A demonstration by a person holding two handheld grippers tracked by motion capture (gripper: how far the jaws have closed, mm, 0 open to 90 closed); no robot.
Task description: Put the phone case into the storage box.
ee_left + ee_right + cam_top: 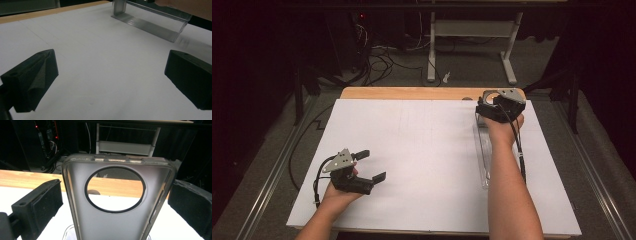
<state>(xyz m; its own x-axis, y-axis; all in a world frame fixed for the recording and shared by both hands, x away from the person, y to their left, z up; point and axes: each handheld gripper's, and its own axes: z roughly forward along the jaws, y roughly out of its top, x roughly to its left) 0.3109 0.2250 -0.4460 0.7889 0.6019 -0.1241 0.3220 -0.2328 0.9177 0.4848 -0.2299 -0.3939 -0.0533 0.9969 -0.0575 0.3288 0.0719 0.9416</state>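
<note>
Apparently at the point of release: a clear phone case (112, 225) with a round camera hole stands upright at the far end of a clear rack (483, 155), which lies lengthwise on the white table (412, 150) under the person's right forearm. The case's foot sits in the rack, near the table's far wooden edge.

The right gripper (115, 202) straddles the case, its jaws spread wide on either side. In the right gripper view each black pad lies just beside a long edge of the case; neither looks to be pressing, though the gaps are thin. The case seems to stand on its own.

The left gripper (369, 165) rests low at the near left of the table, well apart from the rack. Its jaws gape and grasp nothing, with bare table between them in the left gripper view.

Judging by this, placing is all but done. The next move calls for drawing the right gripper straight back or up, keeping both pads off the edges, since a brush on either side could tip the tall, light case out of the rack.
</note>
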